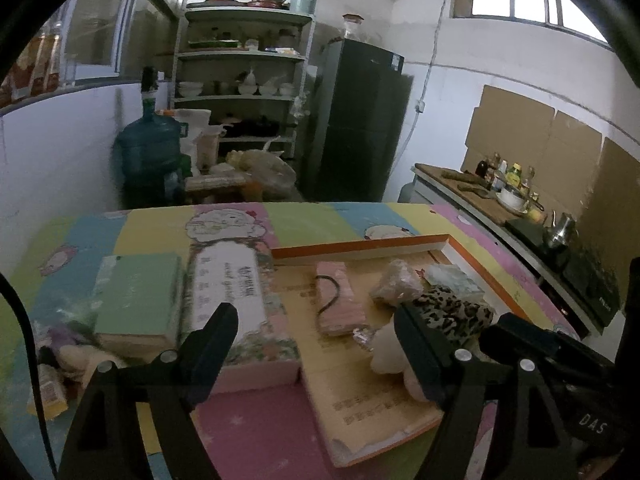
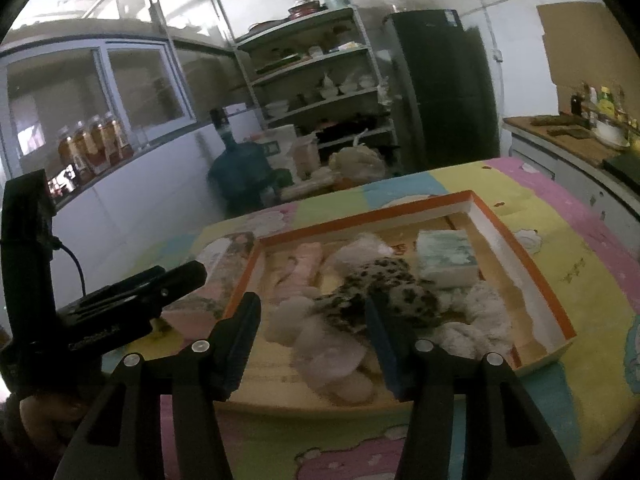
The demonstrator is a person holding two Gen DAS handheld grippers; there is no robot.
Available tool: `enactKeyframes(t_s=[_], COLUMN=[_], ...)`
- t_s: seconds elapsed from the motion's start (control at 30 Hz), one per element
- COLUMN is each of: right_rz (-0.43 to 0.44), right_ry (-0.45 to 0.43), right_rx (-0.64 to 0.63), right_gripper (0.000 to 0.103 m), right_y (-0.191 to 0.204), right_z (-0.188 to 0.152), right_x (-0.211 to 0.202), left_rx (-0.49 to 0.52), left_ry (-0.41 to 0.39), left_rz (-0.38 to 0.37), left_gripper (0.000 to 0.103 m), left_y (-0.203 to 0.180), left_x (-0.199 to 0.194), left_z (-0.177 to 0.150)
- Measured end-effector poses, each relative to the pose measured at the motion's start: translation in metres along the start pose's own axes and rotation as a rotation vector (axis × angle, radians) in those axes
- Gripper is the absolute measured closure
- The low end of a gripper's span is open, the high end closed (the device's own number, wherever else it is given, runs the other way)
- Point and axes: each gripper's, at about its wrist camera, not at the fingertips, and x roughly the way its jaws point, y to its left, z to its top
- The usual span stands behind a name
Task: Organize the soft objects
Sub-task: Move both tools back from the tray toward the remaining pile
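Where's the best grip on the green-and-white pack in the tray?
Take the pack across its short width, coming from above. It lies flat by the far right tray wall, top face exposed; the leopard plush crowds its near left side.

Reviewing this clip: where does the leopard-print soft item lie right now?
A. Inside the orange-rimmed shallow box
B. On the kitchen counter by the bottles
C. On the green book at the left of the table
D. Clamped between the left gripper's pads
A. The leopard-print soft item lies inside the orange-rimmed box among the other soft things, and no gripper pad presses on it.
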Motion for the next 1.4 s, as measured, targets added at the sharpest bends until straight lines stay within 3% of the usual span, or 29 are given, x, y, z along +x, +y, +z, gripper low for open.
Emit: enactKeyframes(t_s=[0.73,1.4], right_rz=[0.074,0.116], right_ry=[0.002,0.026], right_rx=[-0.094,-0.187], right_gripper=[0.046,0.046], right_y=[0.083,0.153], right_z=[-0.011,-0.022], right_x=[-0.003,0.003], left_rx=[-0.067,-0.191], left_ry=[-0.055,-0.101], left_rz=[0.089,0.162], left_gripper=[0.023,0.023], left_y=[0.063,0.141], left_x=[-0.066,-0.112], left_z=[-0.018,-0.042])
